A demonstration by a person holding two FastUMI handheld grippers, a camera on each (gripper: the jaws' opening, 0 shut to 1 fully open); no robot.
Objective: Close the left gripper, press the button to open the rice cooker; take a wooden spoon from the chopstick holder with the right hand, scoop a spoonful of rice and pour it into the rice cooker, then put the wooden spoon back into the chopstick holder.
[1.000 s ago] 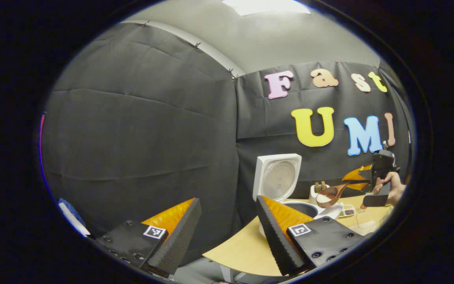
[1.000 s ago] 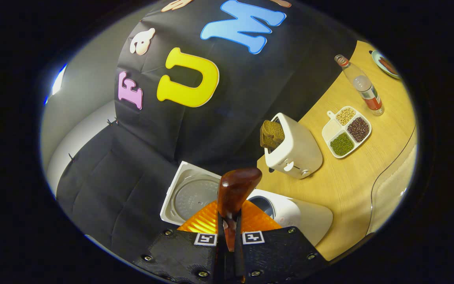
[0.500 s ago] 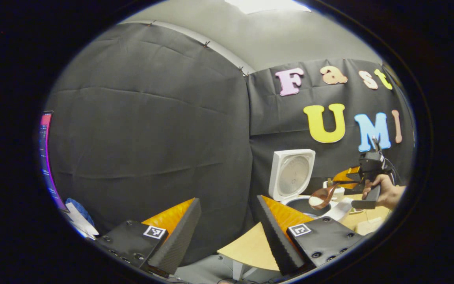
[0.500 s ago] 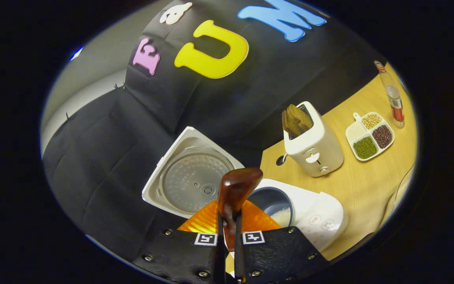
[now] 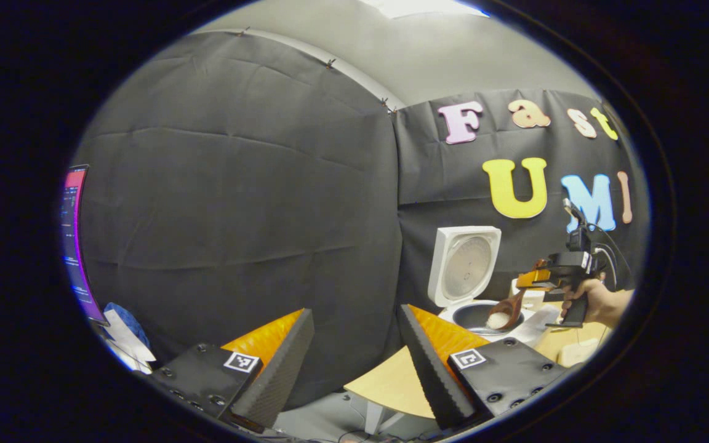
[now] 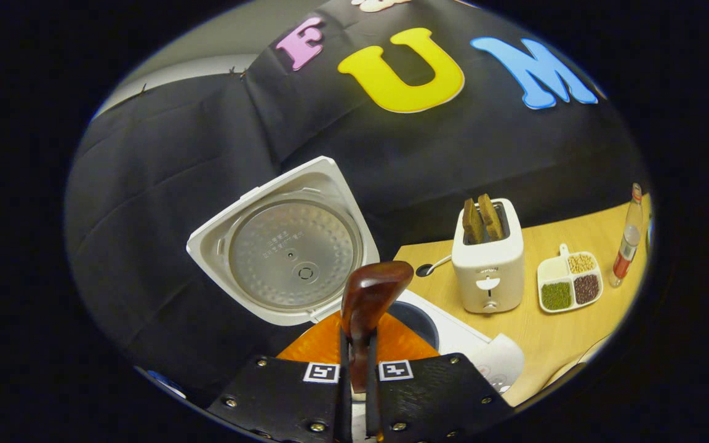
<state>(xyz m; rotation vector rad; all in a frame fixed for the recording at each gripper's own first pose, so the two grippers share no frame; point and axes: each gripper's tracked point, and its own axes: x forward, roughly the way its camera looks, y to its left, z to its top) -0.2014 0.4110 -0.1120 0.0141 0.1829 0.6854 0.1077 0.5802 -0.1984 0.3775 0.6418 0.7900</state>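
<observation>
Wooden table (image 6: 533,335) — open rice cooker (image 6: 453,335), toaster (image 6: 490,271), 4-compartment grain dish (image 6: 570,288), bottle (image 6: 628,243)

A staged kitchen corner inside a recording booth: black cloth wall (image 6: 164,160) behind a wooden bench (image 6: 551,332) at lower right, carrying rice cooker (image 6: 287,246), toaster (image 6: 488,271), divided grain dish (image 6: 568,288)

The spoon (image 6: 368,296) is dark wood with a glossy, polished sheen. The cooker (image 6: 453,335) has a smooth white plastic shell; its lid (image 6: 231,246) carries a dull, dimpled metal plate (image 6: 290,255) inside. The toaster (image 6: 490,271) looks like matt white plastic. The table (image 6: 551,335) is pale wood grain, smooth. The wall (image 5: 237,203) is matt black cloth, creased. The tray (image 6: 570,271) is glossy white.
</observation>
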